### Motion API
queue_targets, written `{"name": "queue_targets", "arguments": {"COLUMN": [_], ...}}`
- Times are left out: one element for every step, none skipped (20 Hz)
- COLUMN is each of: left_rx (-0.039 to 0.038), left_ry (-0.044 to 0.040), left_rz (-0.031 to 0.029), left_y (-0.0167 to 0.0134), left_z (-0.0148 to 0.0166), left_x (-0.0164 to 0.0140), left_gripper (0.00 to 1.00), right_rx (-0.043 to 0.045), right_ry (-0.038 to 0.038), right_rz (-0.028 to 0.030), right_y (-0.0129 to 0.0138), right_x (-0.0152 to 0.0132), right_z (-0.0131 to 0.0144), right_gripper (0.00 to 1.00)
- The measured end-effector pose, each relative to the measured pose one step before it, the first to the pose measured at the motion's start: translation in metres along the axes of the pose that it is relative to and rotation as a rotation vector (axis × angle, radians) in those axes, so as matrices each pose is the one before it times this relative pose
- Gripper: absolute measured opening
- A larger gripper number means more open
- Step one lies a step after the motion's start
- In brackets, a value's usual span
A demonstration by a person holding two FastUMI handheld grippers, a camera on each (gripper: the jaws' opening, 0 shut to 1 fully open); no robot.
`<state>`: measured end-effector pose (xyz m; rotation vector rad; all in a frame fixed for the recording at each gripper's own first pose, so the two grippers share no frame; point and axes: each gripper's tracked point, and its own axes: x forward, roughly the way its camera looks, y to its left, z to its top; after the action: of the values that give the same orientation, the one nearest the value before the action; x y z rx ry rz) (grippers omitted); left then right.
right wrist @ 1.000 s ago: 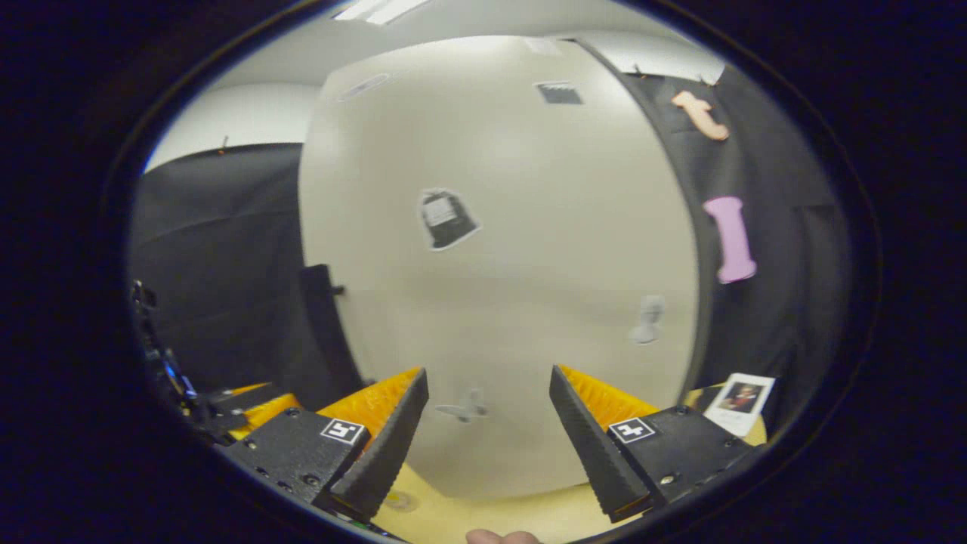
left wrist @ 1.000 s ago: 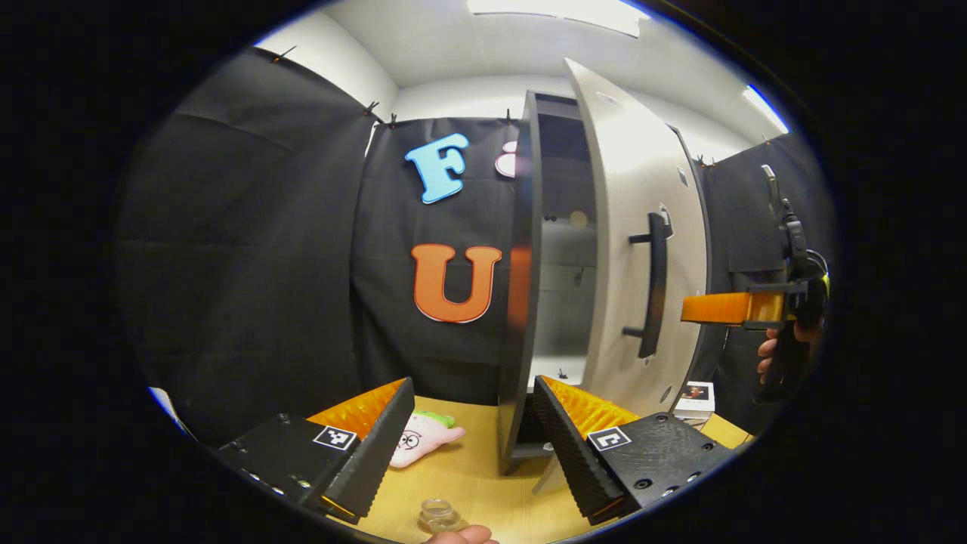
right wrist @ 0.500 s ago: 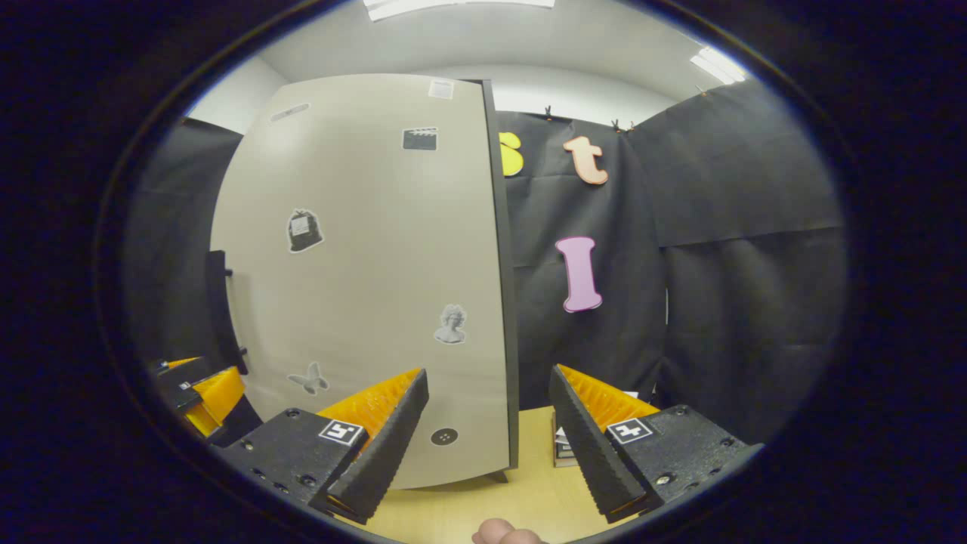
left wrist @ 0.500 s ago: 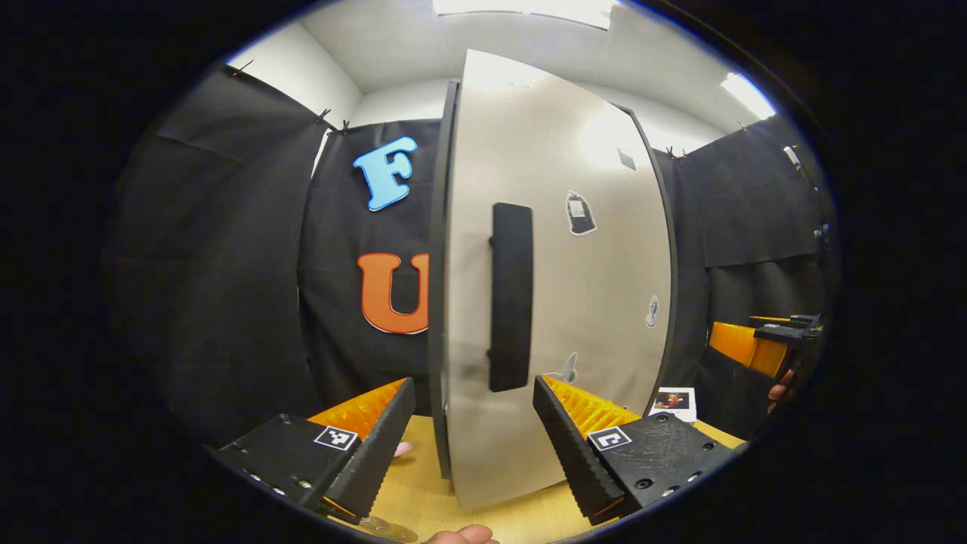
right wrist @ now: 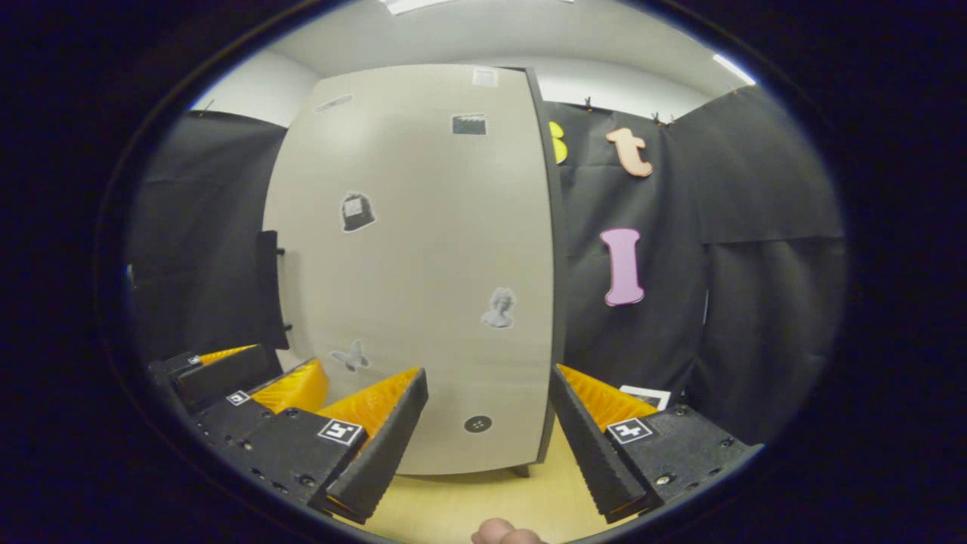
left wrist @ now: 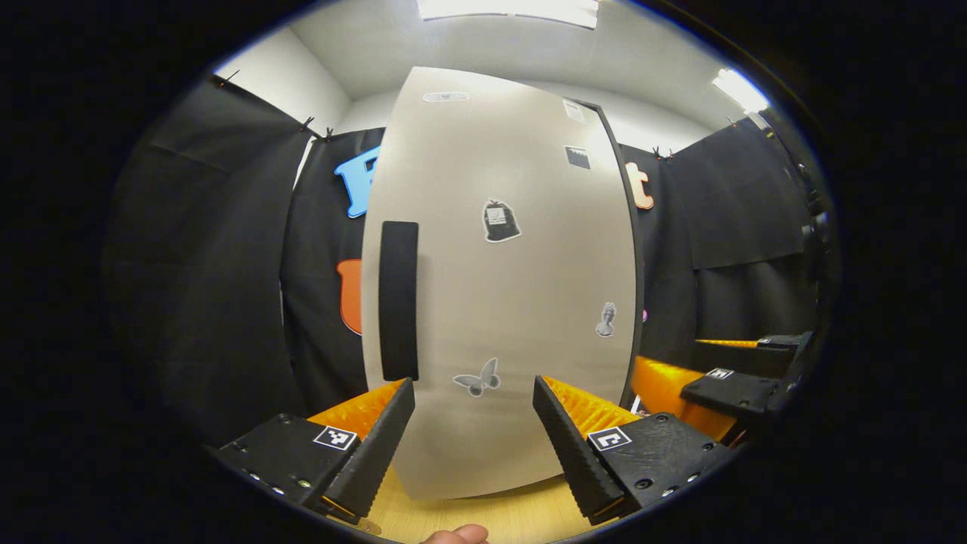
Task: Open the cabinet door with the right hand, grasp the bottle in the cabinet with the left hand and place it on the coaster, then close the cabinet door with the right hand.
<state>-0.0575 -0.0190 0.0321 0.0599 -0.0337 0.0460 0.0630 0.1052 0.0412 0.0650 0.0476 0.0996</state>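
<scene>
I take the cabinet door [left wrist: 514, 287] as my landmark, since it is the largest thing in front of me. In both views it reads as swung to, flat across the cabinet's front, with no gap onto the interior that I can make out. I judge the closing step done or as good as done, though I cannot confirm that the door has seated fully.

On the door's left side, in the left gripper view, stands the dark vertical handle [left wrist: 398, 301], with nothing gripping it. Small stickers are scattered over the panel.

Below the door runs the wooden table [right wrist: 461, 506], a bare strip of it showing in front of the door's lower edge.

The left gripper [left wrist: 474, 434] sits in front of the door's lower part, its jaws spread wide and holding nothing. The right gripper [right wrist: 488, 431] is likewise before the door's lower right area, jaws wide apart and empty; in the left gripper view I see it off to the right of the door, low down.

The bottle and the coaster I cannot place from here: with the door across the front the shelf is hidden, and I can't make out either one on the strip of table in front of the door. So I cannot verify the placing step; if it is done, nothing is left but to draw both grippers clear.
</scene>
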Motion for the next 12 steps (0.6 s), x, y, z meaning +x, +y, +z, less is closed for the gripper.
{"name": "queue_targets", "arguments": {"left_rx": [0.01664,-0.00424,-0.01121,-0.00915,-0.00297,0.00813,0.01089,0.00552,0.00088,0.00473,0.00264,0.00095], "left_ry": [0.00688,0.01427,0.01099,-0.00227,-0.00970,-0.00601,-0.00575,-0.00507,-0.00732,-0.00307,-0.00046,0.00202], "left_rz": [0.01524,-0.00403,-0.01120,-0.00321,-0.00039,0.00166,0.00309,-0.00179,-0.00467,0.00067,0.00955,0.00814], "left_y": [0.00079,-0.00137,-0.00331,-0.00165,0.00013,0.00018,-0.00010,-0.00112,-0.00340,-0.00136,0.00144,0.00090], "left_z": [-0.00122,-0.00197,-0.00447,0.00081,0.00435,0.00284,0.00265,0.00186,0.00241,0.00121,-0.00060,-0.00063], "left_x": [-0.00045,-0.00197,0.00184,0.00021,0.00145,0.00063,0.00035,0.00214,0.00109,0.00192,0.00082,0.00086], "left_gripper": [0.95,0.95,0.95,0.95,0.95,0.95,0.95,0.95,0.95,0.95,0.95,0.95], "right_rx": [-0.01728,-0.00941,-0.00203,0.00448,0.00894,0.00712,0.00276,-0.00263,-0.00201,0.01049,-0.00027,-0.00286], "right_ry": [-0.00406,-0.00882,-0.00842,-0.00291,0.00109,0.00328,0.00044,0.00390,0.00431,-0.00397,-0.00084,-0.00008], "right_rz": [0.00366,0.00266,0.00121,0.00540,0.00520,0.00071,-0.00315,-0.00825,-0.00363,-0.00545,-0.01351,-0.01638], "right_y": [0.00098,-0.00015,-0.00038,0.00009,0.00024,-0.00057,-0.00115,-0.00093,-0.00008,0.00063,-0.00174,0.00005], "right_x": [0.00190,0.00001,-0.00108,-0.00045,-0.00020,-0.00017,0.00005,0.00103,-0.00061,0.00103,0.00013,0.00002], "right_z": [0.00217,-0.00053,0.00213,0.00018,0.00078,-0.00158,0.00058,-0.00118,0.00012,0.00134,0.00045,0.00080], "right_gripper": [0.99,0.98,0.98,0.97,0.98,0.98,0.98,0.98,0.98,0.98,0.97,0.98]}}
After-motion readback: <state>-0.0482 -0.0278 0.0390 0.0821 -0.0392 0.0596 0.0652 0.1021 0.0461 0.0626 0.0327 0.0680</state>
